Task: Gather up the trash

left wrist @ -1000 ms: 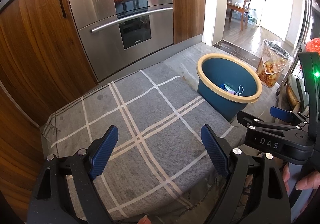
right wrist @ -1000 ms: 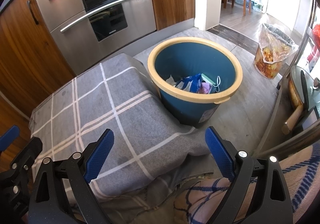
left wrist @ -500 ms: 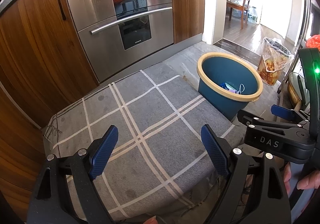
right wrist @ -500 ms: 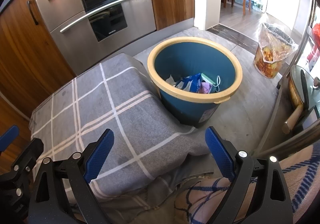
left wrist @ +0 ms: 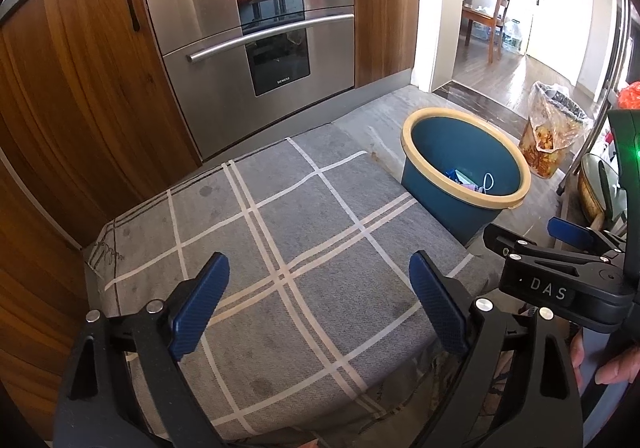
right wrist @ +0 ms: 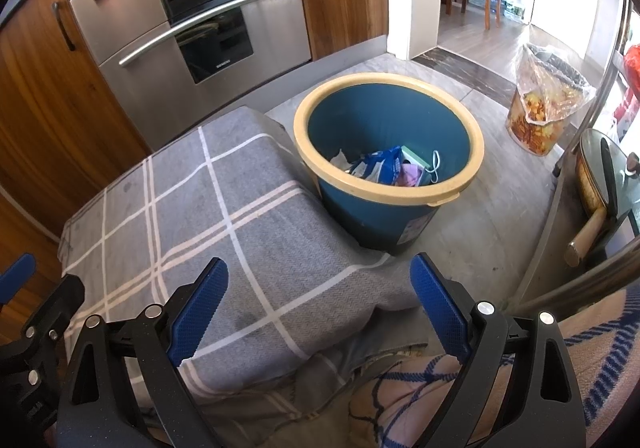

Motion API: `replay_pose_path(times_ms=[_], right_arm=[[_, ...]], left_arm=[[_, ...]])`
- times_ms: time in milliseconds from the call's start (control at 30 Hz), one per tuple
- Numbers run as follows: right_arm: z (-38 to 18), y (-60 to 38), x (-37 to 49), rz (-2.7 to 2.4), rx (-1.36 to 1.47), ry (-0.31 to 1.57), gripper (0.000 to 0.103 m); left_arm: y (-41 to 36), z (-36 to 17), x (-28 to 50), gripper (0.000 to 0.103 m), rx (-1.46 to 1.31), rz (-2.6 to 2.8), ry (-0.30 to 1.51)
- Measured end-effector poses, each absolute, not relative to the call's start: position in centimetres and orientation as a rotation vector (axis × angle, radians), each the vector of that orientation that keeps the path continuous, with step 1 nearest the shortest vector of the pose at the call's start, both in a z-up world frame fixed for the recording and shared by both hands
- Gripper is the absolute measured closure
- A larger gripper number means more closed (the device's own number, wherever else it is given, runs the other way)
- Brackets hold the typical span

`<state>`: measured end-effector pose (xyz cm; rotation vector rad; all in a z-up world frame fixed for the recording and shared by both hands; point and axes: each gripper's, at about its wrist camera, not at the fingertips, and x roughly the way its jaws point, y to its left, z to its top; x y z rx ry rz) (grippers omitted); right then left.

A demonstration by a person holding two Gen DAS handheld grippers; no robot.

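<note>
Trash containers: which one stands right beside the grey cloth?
The blue bin with the cream rim; the clear bag stands apart, toward the doorway.

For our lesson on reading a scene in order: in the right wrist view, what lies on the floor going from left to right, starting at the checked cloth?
Checked cloth → blue bin with trash inside → clear bag of scraps.
</note>
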<state>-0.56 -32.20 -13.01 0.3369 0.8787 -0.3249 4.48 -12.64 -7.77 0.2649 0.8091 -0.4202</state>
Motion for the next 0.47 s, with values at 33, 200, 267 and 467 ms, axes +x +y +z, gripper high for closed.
replay_pose_path(times_ms=[33,200,267,467], right_arm=[[-13.04,-32.2,-0.58,-0.325,0.337,0.88,0.011],[-13.03,-32.17,-0.55,-0.325,0.338,0.88,0.011],[-13.03,-32.18,-0.54,-0.325,0.338,0.88,0.011],[-13.22,-31.99,-0.55,-0.327,0.343,0.885,0.011]], left_arm=[[-12.58,-7.78,4.51,0.012,0.262,-0.42,0.811],[-12.44,-7.97,4.78,0.007,0.257,-0.415,0.825],[-12.43,-8.05,4.91,0.007,0.259,-0.41,0.832],[-12.24,-8.19,5.22,0.007,0.253,-0.391,0.849]])
